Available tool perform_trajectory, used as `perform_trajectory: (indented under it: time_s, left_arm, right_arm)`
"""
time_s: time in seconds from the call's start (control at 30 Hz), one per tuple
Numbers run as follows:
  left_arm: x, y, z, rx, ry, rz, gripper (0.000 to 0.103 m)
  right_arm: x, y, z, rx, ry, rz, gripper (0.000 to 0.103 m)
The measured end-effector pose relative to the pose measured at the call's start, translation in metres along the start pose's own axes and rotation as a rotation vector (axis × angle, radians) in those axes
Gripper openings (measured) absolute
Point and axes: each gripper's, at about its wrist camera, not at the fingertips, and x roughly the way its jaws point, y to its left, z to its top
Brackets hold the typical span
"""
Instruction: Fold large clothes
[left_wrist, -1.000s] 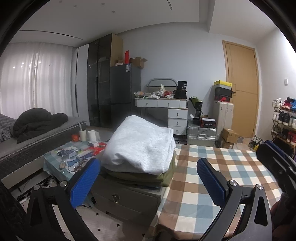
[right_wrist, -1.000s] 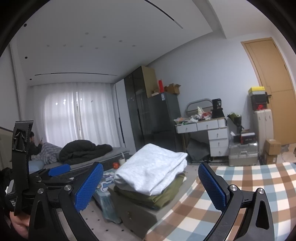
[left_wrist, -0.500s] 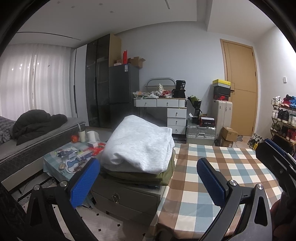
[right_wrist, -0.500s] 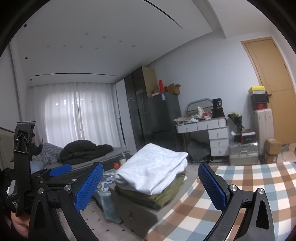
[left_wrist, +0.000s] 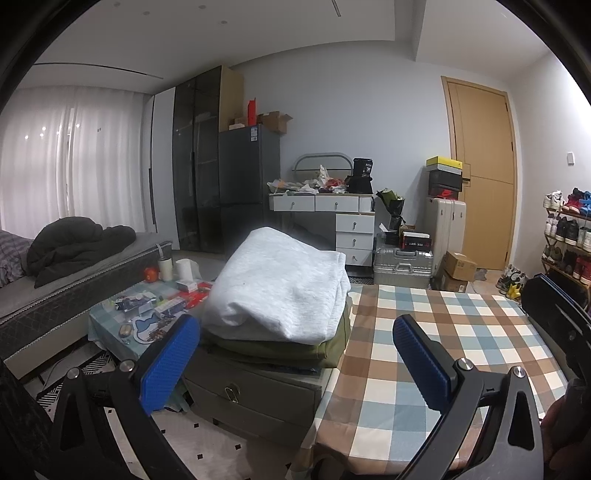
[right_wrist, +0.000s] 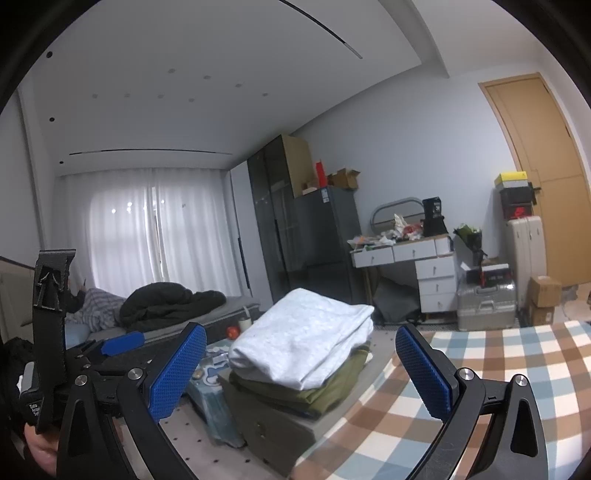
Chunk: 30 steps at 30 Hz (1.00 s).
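Observation:
A folded light grey garment (left_wrist: 284, 288) lies on a folded olive green garment (left_wrist: 295, 349), stacked on a grey drawer cabinet (left_wrist: 251, 391) beside the checked table (left_wrist: 443, 332). The stack also shows in the right wrist view (right_wrist: 303, 339). My left gripper (left_wrist: 295, 358) is open and empty, held in the air in front of the stack. My right gripper (right_wrist: 299, 373) is open and empty, also held short of the stack. The left gripper appears at the left edge of the right wrist view (right_wrist: 118, 343).
A low table with small items (left_wrist: 147, 306) stands left of the cabinet. A bed with a dark duvet (left_wrist: 74, 247) is at the far left. A white desk (left_wrist: 332, 221), suitcases (left_wrist: 402, 262), boxes and a shoe rack (left_wrist: 565, 236) line the far wall near the door.
The left gripper's view has tilted up slightly, so the stack and table sit a little lower in frame. The right gripper has barely moved. Both stay open.

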Motion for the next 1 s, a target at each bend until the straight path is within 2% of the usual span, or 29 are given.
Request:
perform_trajectory:
  time_s: [1.0]
  left_arm:
    - [-0.0032, -0.0048, 0.0013, 0.017, -0.012, -0.005, 0.102]
  right_arm:
    - [-0.0007, -0.0018, 0.0017, 0.004, -0.006, -0.007, 0.103]
